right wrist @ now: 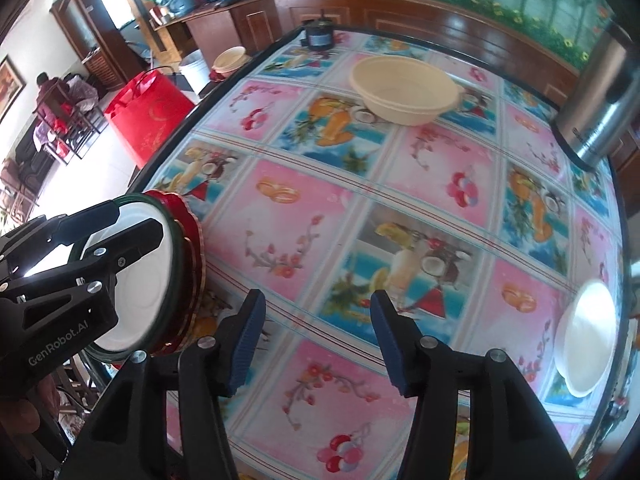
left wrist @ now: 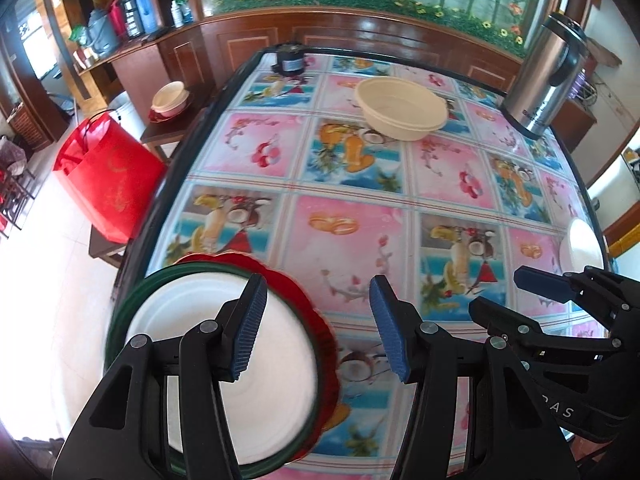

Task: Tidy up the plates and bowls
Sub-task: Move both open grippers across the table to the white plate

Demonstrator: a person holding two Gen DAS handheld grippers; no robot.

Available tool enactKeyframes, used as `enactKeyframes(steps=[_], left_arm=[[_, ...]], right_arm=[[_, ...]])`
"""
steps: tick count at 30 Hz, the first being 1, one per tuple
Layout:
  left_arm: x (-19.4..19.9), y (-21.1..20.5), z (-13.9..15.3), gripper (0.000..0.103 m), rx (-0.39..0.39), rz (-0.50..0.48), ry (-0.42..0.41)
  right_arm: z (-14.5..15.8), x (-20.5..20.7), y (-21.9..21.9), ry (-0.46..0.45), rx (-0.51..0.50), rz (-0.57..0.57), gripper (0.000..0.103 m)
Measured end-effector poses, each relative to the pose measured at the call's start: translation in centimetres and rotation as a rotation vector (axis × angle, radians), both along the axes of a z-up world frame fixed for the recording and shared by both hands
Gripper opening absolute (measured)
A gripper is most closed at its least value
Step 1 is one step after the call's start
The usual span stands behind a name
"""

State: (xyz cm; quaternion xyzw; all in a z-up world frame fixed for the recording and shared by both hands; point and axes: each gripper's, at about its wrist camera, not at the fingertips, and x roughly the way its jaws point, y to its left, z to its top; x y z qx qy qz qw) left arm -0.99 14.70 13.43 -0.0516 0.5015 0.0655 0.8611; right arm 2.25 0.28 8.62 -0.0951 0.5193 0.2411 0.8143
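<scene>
A stack of plates sits at the table's near left corner: a white plate (left wrist: 276,364) on a green-rimmed plate (left wrist: 132,292) on a red scalloped plate (left wrist: 316,312). My left gripper (left wrist: 318,328) is open and empty above the stack's right side. A cream bowl (left wrist: 400,108) stands at the far middle of the table. A white plate (right wrist: 588,340) lies at the right edge. My right gripper (right wrist: 318,338) is open and empty over the tablecloth. The stack also shows in the right wrist view (right wrist: 148,276), under the left gripper (right wrist: 132,236).
A steel thermos pot (left wrist: 544,76) stands at the far right, a small black jar (left wrist: 290,60) at the far edge. A red bag (left wrist: 108,176) and a side table with a bowl (left wrist: 170,98) are left of the table (left wrist: 360,184).
</scene>
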Motion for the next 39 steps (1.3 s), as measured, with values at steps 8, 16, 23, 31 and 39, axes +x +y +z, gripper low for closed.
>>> enactKeyframes(steps=[8, 16, 23, 31, 39], left_arm=[[2.9, -6.2, 0.3, 0.054, -0.010, -0.107, -0.010], [5.4, -14.1, 0.0, 0.054, -0.038, -0.229, -0.003], [7.6, -20.6, -0.1, 0.054, -0.060, -0.320, 0.000], [9.7, -26.7, -1.1, 0.054, -0.061, -0.391, 0.019], [10.9, -29.9, -2.8, 0.054, -0.058, -0.414, 0.048]], right_arm=[[-0.2, 0.9, -6.0, 0.013, 0.015, -0.123, 0.056], [-0.2, 1.4, -13.8, 0.017, 0.025, -0.268, 0.057], [0.4, 1.4, -20.4, 0.007, 0.029, -0.384, 0.059], [-0.1, 1.5, -27.4, 0.014, 0.031, -0.503, 0.059], [-1.1, 1.9, -30.9, 0.030, 0.040, -0.568, 0.060]])
